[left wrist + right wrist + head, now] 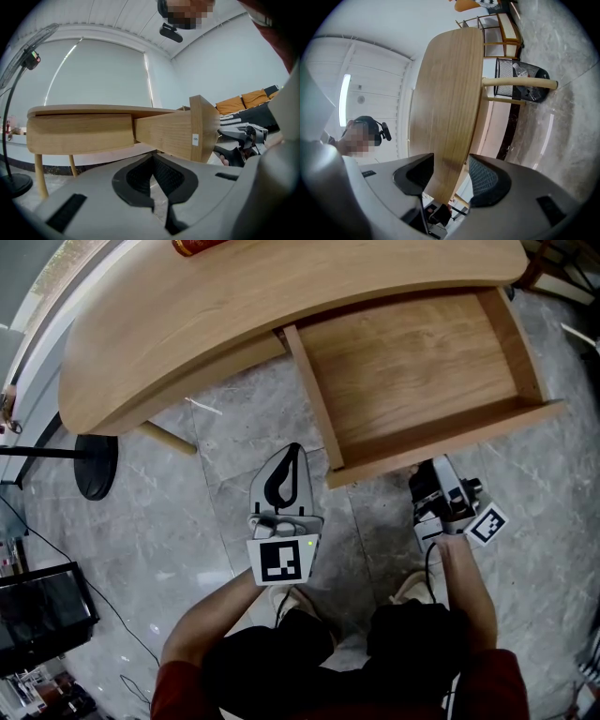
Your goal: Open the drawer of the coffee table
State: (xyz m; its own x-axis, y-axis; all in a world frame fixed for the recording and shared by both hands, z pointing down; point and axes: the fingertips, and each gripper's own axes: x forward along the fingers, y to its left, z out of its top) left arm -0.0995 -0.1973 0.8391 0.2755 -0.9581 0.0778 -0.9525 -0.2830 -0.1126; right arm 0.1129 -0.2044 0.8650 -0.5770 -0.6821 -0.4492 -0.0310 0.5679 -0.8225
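The left gripper [293,452] has its jaws pressed together at the tips, with nothing between them. It hangs over the marble floor [225,427], just left of the near corner of the drawer [412,362] and apart from it. The right gripper [451,174] has its jaws spread wide, and the drawer front [450,441] stands between them. A pale gap shows beside one pad, so they straddle the wood without pinching it. Seen from above, its jaws reach in under the front's near edge, right of its middle. The drawer stands far out of the coffee table [187,334], toward the person, its floor bare. Open floor lies on both sides of it. A fan's black round base [96,468] stands well left, near the table's left end.
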